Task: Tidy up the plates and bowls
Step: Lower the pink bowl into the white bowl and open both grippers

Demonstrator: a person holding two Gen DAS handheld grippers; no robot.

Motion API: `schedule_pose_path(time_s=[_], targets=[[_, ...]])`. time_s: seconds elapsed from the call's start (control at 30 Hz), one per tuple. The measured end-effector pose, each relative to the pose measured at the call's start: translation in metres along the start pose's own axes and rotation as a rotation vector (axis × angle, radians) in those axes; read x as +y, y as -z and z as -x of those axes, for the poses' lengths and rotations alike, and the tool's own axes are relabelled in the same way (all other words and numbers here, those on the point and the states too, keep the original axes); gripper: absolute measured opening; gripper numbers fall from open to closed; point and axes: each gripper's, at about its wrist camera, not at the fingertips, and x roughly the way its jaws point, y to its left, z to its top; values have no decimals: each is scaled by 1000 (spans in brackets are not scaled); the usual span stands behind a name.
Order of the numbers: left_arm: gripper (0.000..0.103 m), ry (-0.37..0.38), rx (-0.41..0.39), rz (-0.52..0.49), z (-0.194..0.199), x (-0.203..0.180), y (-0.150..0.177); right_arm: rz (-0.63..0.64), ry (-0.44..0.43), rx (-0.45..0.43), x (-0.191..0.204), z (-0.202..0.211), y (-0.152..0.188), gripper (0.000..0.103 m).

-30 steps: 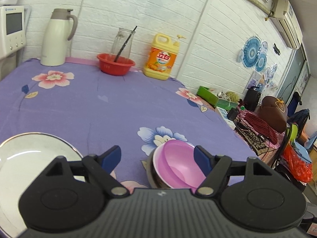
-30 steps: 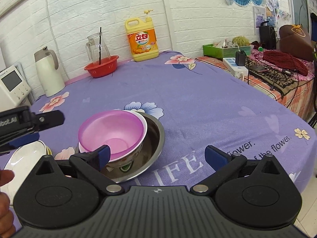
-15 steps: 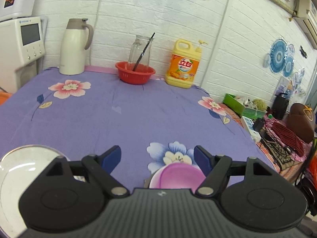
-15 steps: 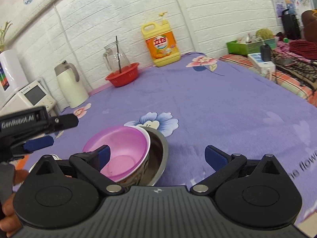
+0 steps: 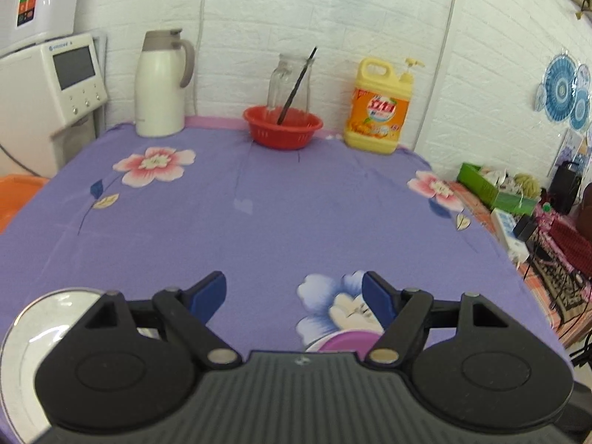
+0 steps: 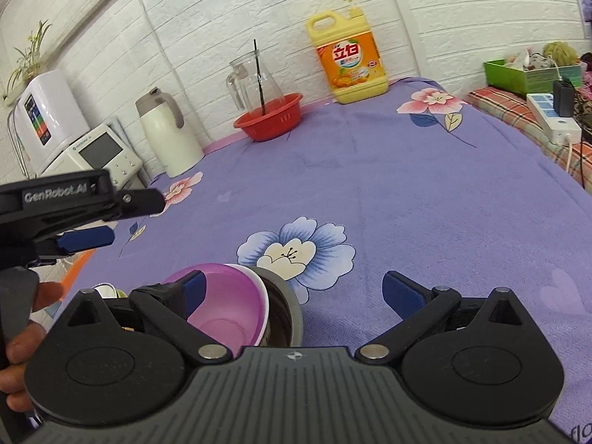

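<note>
A pink bowl sits nested in a white bowl inside a steel bowl on the purple floral tablecloth, just in front of my right gripper, which is open and empty above it. In the left wrist view only the pink bowl's rim shows under my open, empty left gripper. A white plate lies at the lower left, partly hidden by that gripper. The left gripper also shows at the left of the right wrist view, held in a hand.
Along the back wall stand a white thermos jug, a red basket with a glass pitcher, and a yellow detergent bottle. A white appliance is at the left. A green box and power strip lie beyond the right edge.
Both grippers have pulled back and tilted up from the bowls. The stacked bowls have slid low in both views. Both stay open.
</note>
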Motion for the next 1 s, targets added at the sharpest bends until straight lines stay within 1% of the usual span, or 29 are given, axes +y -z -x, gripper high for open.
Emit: schedule_pose_path(time_s=[0.1, 0.13, 0.2, 0.23, 0.33, 0.43, 0.53, 0.63, 0.7, 0.77, 0.83, 0.9, 1.0], targets=[[74, -6, 28, 1, -4, 12, 8, -20, -31, 24, 0, -16, 5, 103], [74, 5, 37, -4, -6, 14, 10, -20, -36, 31, 2, -20, 6, 103], [74, 53, 52, -19, -8, 15, 13, -12, -29, 26, 5, -22, 8, 103], [74, 81, 62, -20, -9, 16, 15, -9, -19, 21, 7, -21, 9, 103], [74, 133, 78, -35, -12, 16, 21, -2, 24, 6, 9, -15, 13, 103], [74, 174, 99, -84, -15, 16, 28, 10, 81, -3, 13, -10, 20, 103], [74, 197, 141, -155, -20, 21, 30, 34, 134, -7, 19, -5, 27, 103], [74, 233, 194, -186, -26, 26, 27, 33, 157, 5, 23, -6, 30, 103], [74, 259, 208, -193, -29, 27, 26, 32, 166, 18, 25, -10, 29, 103], [74, 256, 218, -188, -34, 26, 27, 51, 182, 34, 30, -18, 27, 103], [74, 236, 228, -179, -41, 24, 28, 70, 187, 59, 32, -27, 24, 103], [74, 249, 233, -182, -47, 20, 27, 84, 193, 75, 32, -32, 23, 103], [74, 229, 243, -192, -55, 16, 28, 94, 209, 95, 29, -36, 23, 103]])
